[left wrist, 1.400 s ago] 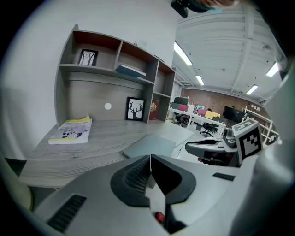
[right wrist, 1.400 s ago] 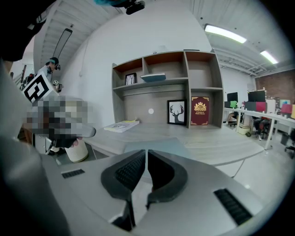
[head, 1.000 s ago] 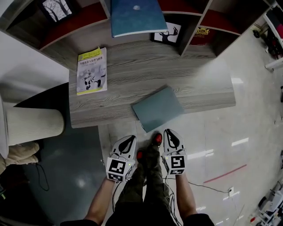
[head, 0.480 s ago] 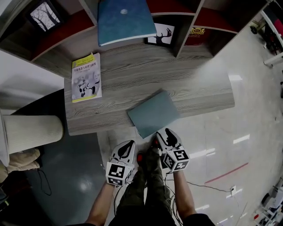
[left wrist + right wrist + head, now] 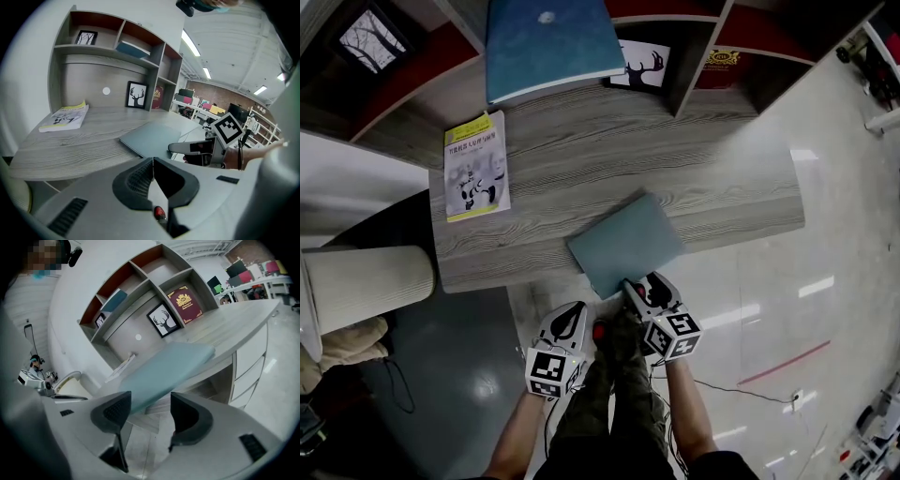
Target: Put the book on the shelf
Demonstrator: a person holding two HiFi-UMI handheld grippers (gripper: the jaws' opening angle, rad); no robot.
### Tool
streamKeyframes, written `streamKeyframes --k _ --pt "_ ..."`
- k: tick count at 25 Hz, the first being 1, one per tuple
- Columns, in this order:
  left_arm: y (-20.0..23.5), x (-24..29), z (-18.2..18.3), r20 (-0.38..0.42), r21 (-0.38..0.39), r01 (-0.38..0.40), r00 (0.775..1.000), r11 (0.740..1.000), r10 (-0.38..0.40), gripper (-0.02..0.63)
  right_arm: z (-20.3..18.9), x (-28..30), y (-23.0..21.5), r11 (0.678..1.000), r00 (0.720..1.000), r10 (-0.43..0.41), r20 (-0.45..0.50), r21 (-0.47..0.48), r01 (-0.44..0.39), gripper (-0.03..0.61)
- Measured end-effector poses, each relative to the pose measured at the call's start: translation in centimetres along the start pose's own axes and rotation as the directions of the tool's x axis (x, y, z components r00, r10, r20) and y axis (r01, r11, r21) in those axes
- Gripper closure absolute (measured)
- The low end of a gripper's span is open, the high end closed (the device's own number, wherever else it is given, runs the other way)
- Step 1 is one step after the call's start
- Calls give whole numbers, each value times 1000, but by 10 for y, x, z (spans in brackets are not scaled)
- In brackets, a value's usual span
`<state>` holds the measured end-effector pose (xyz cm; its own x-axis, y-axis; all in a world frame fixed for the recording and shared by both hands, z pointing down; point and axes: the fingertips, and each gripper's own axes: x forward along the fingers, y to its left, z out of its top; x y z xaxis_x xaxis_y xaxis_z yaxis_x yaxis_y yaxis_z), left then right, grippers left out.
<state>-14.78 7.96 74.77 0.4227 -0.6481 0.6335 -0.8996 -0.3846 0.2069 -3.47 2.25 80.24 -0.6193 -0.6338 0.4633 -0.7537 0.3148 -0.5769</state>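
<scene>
Books: 3. The teal book [image 5: 625, 244] is the task's thing. The others are a yellow book [image 5: 473, 167] and a blue book [image 5: 548, 42].
Maroon cover [image 5: 727, 58]: 1, with a gold crest, standing upright.
Framed pictures: 2, a deer picture [image 5: 642, 66] and a tree picture [image 5: 366, 39].
Grippers: 2, each with a marker cube.
Cream seat [image 5: 370, 286]: 1, at the desk's left end.
Shelf [image 5: 694, 70]: stands at the back of the desk, split into compartments.
Upper left compartment: the tree picture.
Upper middle compartment: the blue book, lying flat and sticking out past the front edge.
Lower wide space: the deer picture, leaning against the back.
Lower right compartment: the maroon cover, 1 divider away from the deer picture.
Desk [image 5: 581, 159]: carries 2 of the books.
Yellow book: flat near the desk's left end, well apart from the teal book.
Teal book: flat and askew at the desk's front edge, 1 corner overhanging the floor, not on the shelf.
Left gripper [image 5: 152, 168]: jaws closed together on nothing, low in front of the desk.
Right gripper [image 5: 150, 416]: jaws wide apart, having just been opening. The teal book's overhanging corner shows in the gap, with neither pad pressing on it.
</scene>
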Motion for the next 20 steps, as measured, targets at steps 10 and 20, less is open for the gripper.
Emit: streamKeyframes --k 10,20 --pt "-6 10 -5 -24 -39 26 999 999 -27 601 3 13 0 996 999 50 -2 69 -50 314" --pt "2 17 -4 -32 -45 16 999 999 -18 601 4 22 0 993 996 88 -32 87 -85 314"
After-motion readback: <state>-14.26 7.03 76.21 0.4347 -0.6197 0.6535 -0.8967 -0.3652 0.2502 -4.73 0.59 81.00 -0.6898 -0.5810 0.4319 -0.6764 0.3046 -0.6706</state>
